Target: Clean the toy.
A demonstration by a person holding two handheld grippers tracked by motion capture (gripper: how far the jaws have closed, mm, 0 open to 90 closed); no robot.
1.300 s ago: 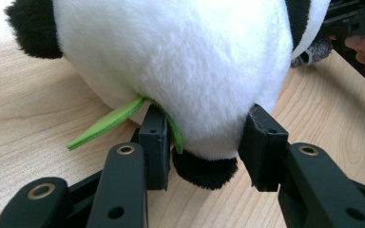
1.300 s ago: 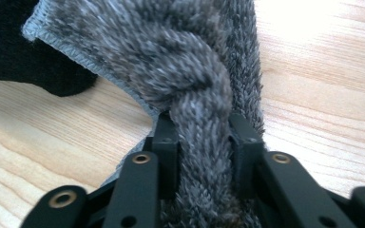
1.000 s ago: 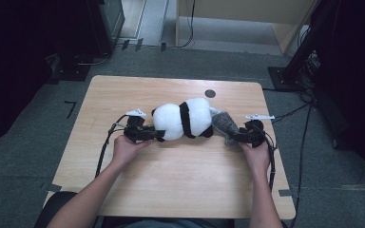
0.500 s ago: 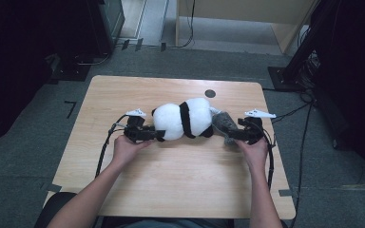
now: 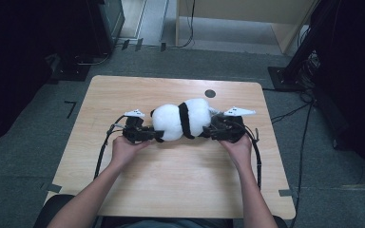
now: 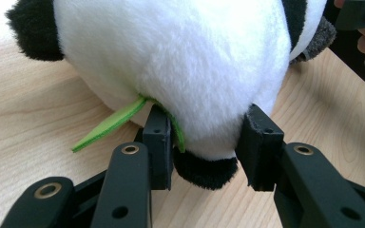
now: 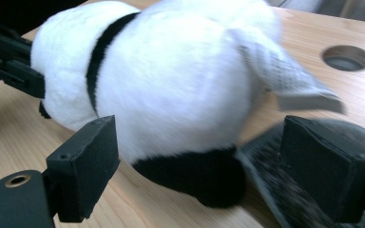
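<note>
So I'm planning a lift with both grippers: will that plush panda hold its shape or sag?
The black-and-white plush panda toy probably sags in the middle if lifted by its ends. The left gripper dents its fur, so it looks soft. It likely weighs little for its bulk. The right gripper stands open around its other end.

Both forearms reach up from the near edge, hands level and well apart. The left gripper point(image 5: 158, 135) points right, its jaws pressed closed on the plush panda point(image 5: 180, 119). The right gripper point(image 5: 210, 130) points left, jaws spread wide around the toy's other end.
</note>
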